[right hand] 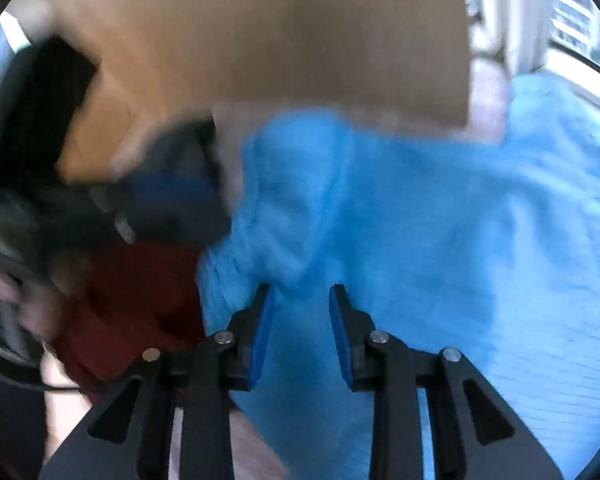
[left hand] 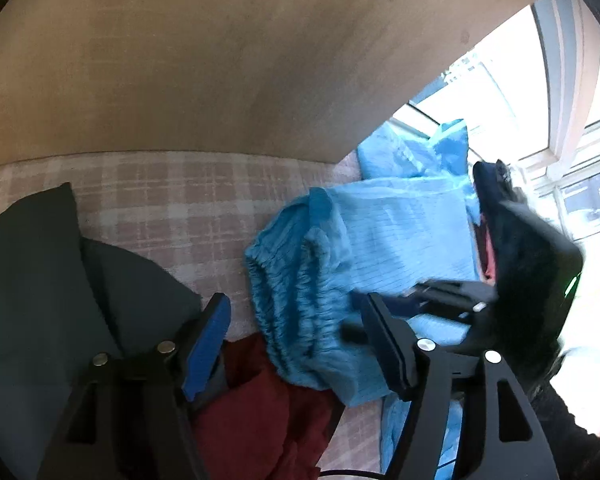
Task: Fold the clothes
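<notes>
The left gripper (left hand: 296, 336) is seen with its jaws spread wide, nothing pressed between the blue pads; the gathered waistband edge of the blue garment (left hand: 340, 264) lies in the gap beneath them, apparently untouched. The right gripper (right hand: 302, 320) is held partly open over the same blue garment (right hand: 420, 240), and no fabric is seen pinched between its pads, though the view is smeared by motion.

The step in hand is judged to be a re-gripping between folds: the garment has been set down and neither tool has hold of it. A fresh pinch on an edge or corner is called for next, with the cloth drawn flat before it is turned over on itself.

The blue garment is shown as a soft, ribbed or waffle-knit piece with an elasticated, ruched band, lying crumpled on the plaid bedcover (left hand: 160, 208). Just beside it, toward the camera, a dark red garment (left hand: 260, 412) is bunched in loose folds. A dark grey pillow (left hand: 40, 280), smooth and matte, is seen well to the left. Behind everything a plain wooden headboard (left hand: 220, 60) is raised, and a bright window (left hand: 560, 100) is glimpsed at the right.
</notes>
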`<control>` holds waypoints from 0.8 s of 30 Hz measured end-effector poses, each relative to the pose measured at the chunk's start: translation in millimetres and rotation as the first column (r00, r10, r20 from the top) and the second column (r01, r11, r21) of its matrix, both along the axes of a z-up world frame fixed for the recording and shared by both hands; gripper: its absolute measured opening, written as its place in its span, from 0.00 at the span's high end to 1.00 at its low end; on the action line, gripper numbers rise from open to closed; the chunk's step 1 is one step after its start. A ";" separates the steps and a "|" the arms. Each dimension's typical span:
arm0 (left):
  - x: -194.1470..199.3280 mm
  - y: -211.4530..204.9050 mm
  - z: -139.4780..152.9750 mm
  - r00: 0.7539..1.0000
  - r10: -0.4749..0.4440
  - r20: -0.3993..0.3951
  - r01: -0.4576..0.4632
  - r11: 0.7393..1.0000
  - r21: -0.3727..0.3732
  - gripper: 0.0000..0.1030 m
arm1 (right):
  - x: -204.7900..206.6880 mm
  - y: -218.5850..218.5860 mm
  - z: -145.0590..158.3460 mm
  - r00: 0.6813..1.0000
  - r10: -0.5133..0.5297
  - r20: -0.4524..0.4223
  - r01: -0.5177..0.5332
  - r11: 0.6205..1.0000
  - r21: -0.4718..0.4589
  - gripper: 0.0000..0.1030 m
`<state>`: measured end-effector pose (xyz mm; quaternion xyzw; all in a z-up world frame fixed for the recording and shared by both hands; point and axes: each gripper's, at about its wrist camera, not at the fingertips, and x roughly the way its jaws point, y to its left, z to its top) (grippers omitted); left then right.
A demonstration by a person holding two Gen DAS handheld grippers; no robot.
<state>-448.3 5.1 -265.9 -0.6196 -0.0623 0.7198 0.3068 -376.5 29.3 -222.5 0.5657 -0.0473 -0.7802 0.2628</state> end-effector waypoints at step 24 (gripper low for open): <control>37.9 135.4 67.8 0.972 -0.213 -0.096 0.209 0.977 -0.047 0.90 | 135.0 275.5 62.0 0.880 -0.471 -0.064 0.471 0.882 -0.017 0.59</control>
